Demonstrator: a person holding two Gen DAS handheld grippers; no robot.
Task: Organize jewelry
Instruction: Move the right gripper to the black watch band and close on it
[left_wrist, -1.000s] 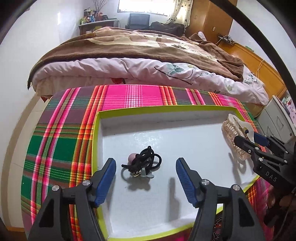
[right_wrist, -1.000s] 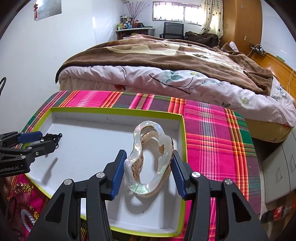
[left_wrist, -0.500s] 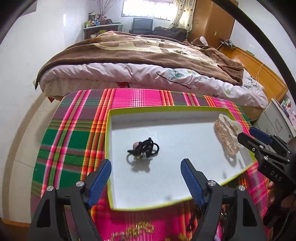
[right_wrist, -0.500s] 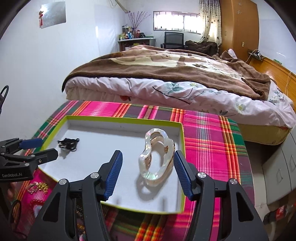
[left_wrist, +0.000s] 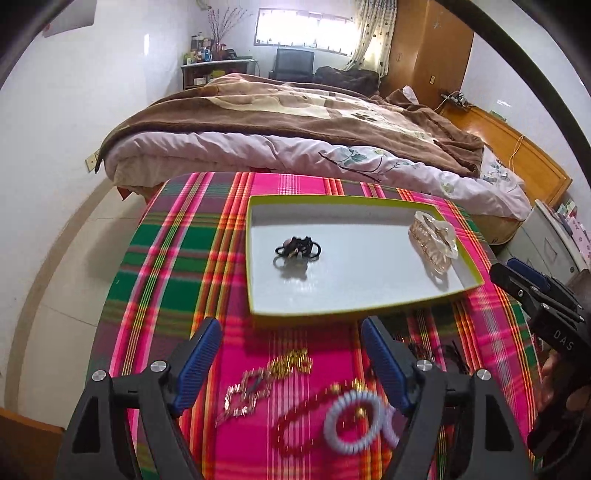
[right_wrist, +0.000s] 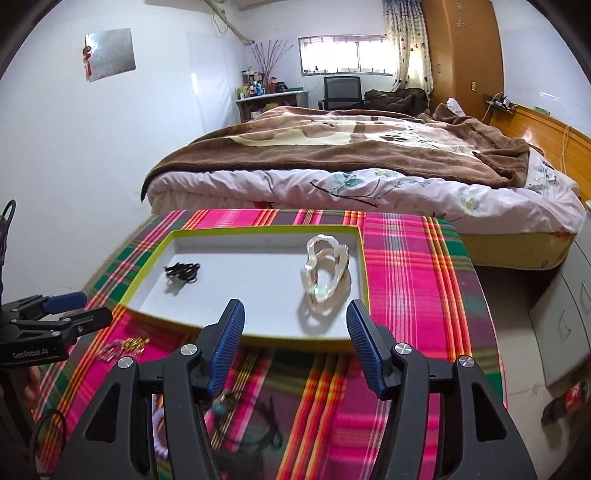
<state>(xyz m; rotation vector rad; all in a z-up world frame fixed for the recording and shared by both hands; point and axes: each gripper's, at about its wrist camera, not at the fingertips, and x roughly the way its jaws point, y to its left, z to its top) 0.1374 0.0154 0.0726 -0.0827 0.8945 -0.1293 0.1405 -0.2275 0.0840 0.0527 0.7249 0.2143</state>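
A white tray with a green rim (left_wrist: 255, 258) (right_wrist: 147, 280) lies on the plaid cloth. In it are a black hair tie bundle (left_wrist: 298, 250) (right_wrist: 181, 272) and a clear pearly hair claw (left_wrist: 433, 240) (right_wrist: 325, 271). My left gripper (left_wrist: 291, 354) is open and empty, above loose jewelry on the cloth: a gold chain piece (left_wrist: 269, 373), a red bead bracelet (left_wrist: 299, 424) and a white spiral hair tie (left_wrist: 354, 421). My right gripper (right_wrist: 295, 336) is open and empty, near the tray's front edge.
The table has a pink, green and red plaid cloth (left_wrist: 177, 266). A bed with a brown blanket (right_wrist: 351, 147) stands just behind it. Grey drawers (right_wrist: 561, 317) are at the right. Gold pieces (right_wrist: 125, 345) and dark cords (right_wrist: 258, 435) lie on the cloth.
Both grippers have pulled back and up from the tray. The right gripper let go of the hair claw, which now lies in the tray. Loose jewelry has come into view.
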